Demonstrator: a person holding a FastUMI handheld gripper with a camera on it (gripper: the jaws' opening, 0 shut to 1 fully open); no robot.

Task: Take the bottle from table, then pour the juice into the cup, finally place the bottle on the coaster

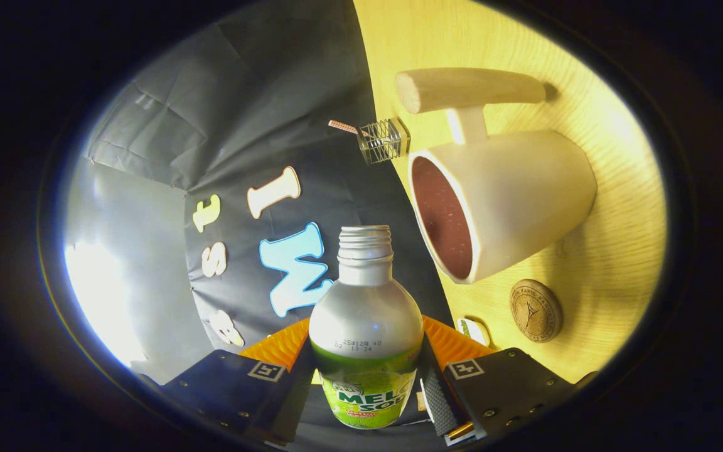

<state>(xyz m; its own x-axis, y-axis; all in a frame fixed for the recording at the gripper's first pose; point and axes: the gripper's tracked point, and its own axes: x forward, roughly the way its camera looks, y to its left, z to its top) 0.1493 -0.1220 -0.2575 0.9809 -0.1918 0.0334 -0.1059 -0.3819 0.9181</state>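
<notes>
A silver bottle (pixel 366 314) with a green label and an open threaded neck sits between my fingers, and my gripper (pixel 366 358) is shut on its body. The whole view is rolled sideways, so the bottle is tipped over. Just beyond the bottle's mouth and to its right stands a white cup (pixel 512 198) with a dark reddish inside and a long wooden handle (pixel 468 89). A small round cork coaster (pixel 535 310) lies on the wooden table (pixel 612 276), beside the cup's rim and close to my right finger.
A small wire cage with a striped stick (pixel 381 139) stands at the table's far edge, behind the cup. A small white and green object (pixel 474 329) lies by my right finger. The black cloth wall lies behind the bottle.
</notes>
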